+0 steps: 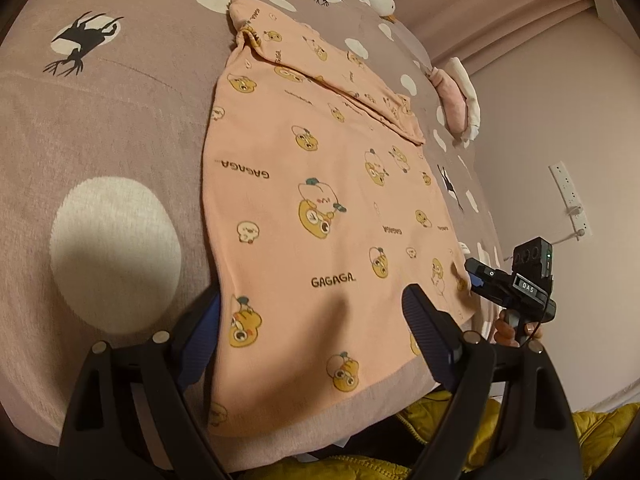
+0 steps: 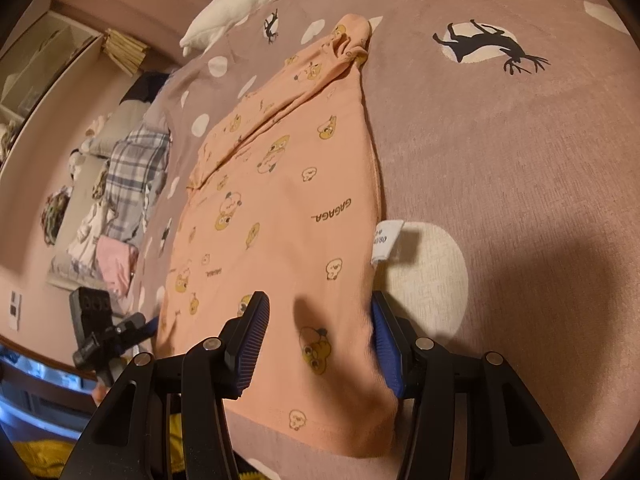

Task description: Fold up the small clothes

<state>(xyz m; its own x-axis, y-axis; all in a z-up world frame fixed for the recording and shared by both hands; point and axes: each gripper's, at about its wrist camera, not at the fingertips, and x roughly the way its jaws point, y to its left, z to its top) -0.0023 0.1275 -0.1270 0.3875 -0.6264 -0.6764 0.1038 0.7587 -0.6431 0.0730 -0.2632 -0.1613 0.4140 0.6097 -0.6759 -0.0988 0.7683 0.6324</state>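
shirt [image 1: 320, 184] lies flat on the bed [image 1: 100, 128], hem toward me, collar end at about 12 o'clock. one sleeve is already laid across the upper body, so i judge the fold to be partly made: sides tucked, lengthwise fold not yet done. a white label [image 2: 386, 242] pokes out past the shirt's edge at about 3 o'clock in the right wrist view.

step in hand, my reading: both tools are set at the hem corners, ready to take hold for the bottom-to-top fold.

left gripper [image 1: 316, 332]: jaws spread wide. the hem corner lies between them, with one pad at 9 o'clock just off the cloth edge and the other at 3 o'clock over the cloth. i see no pinch; the fabric under it lies flat and unlifted.

right gripper [image 2: 318, 344]: jaws about half spread, straddling the other hem corner. the 3 o'clock pad sits right against the shirt's side edge; the 9 o'clock pad rests over the cloth. the cloth between them looks slightly humped, but the pads stand apart and do not press together on it, so i log it as not yet gripping.

in the left wrist view the right gripper shows at 4 o'clock at the far hem corner, a hand [image 1: 508, 330] on its handle.

next move calls for: closing each pair on its corner through all layers, then lifting both evenly and carrying the hem toward 12 o'clock. risk, as i judge it: catching only the top layer, or the bed cover with it.
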